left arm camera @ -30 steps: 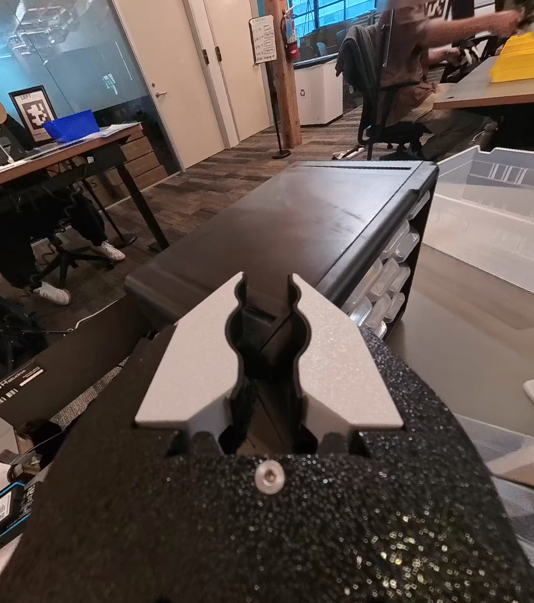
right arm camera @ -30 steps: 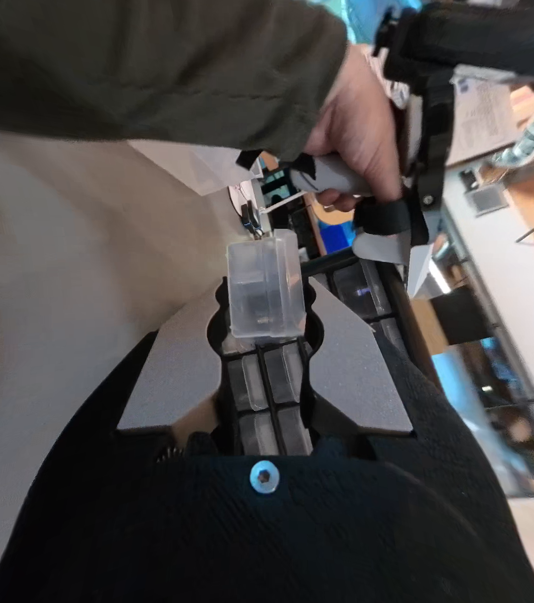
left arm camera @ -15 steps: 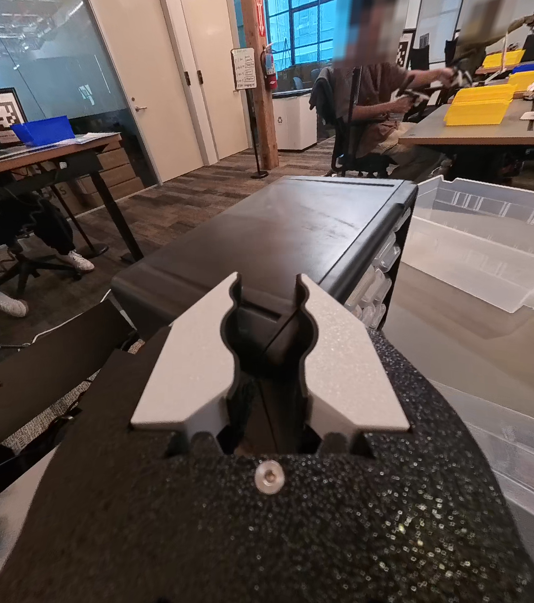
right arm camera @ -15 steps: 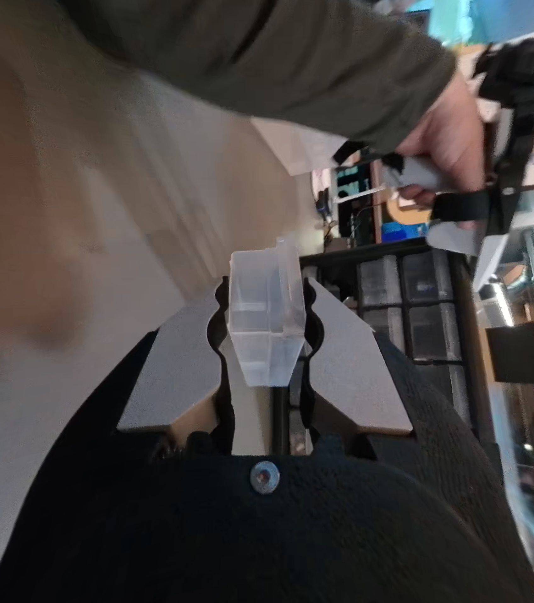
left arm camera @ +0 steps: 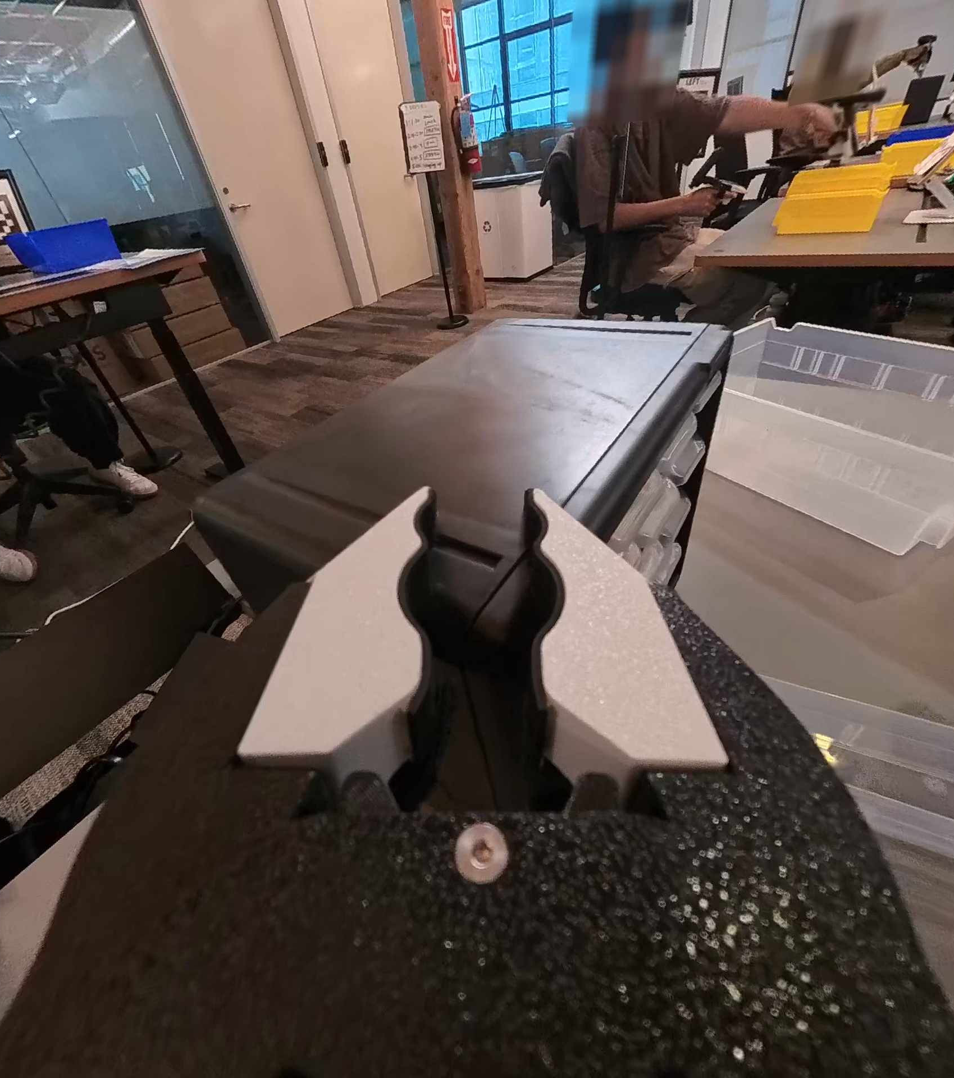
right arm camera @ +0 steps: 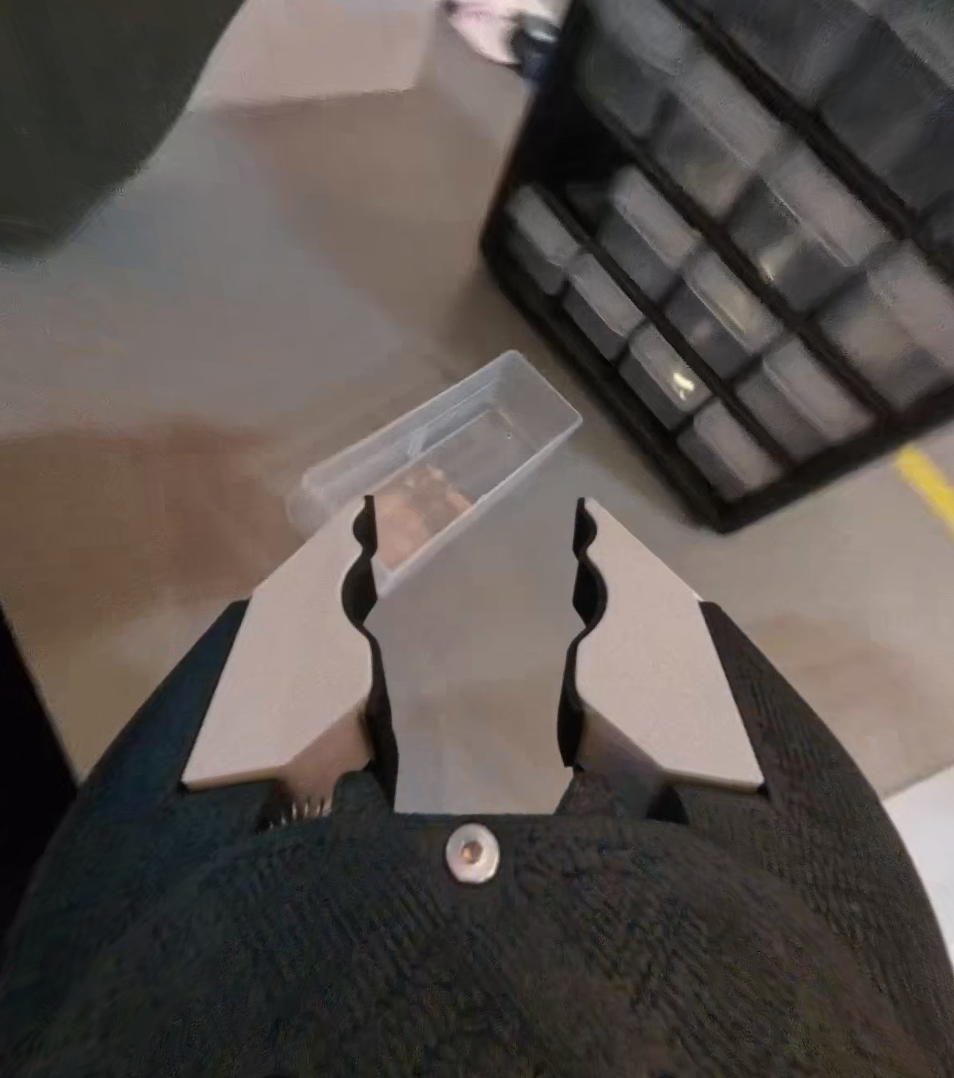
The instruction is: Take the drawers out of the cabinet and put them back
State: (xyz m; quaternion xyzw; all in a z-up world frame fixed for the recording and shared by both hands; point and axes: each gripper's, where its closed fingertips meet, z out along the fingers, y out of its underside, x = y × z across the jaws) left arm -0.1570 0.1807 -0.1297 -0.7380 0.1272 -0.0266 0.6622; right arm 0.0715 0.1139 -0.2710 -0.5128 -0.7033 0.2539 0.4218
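While the right gripper (right arm camera: 471,507) is hanging with its fingers spread wide and empty, 1 clear drawer (right arm camera: 451,449) is lying on the table (right arm camera: 200,361) just beside the black cabinet (right arm camera: 766,280). Left gripper (left arm camera: 480,501): fingers sitting partly apart around the cabinet's rear edge; grip unclear. Wall signs showing writing.

Bare grey worktop (right arm camera: 264,280) open from 9 to 12 o'clock of the spread right claw (right arm camera: 471,507). Small clear plastic drawer (right arm camera: 463,443) lying loose at 11 o'clock, touching its left fingertip. Black cabinet of clear drawers (right arm camera: 754,245) blocking 1 to 2 o'clock. Large clear plastic bin (left arm camera: 871,431) walling off the worktop beyond.
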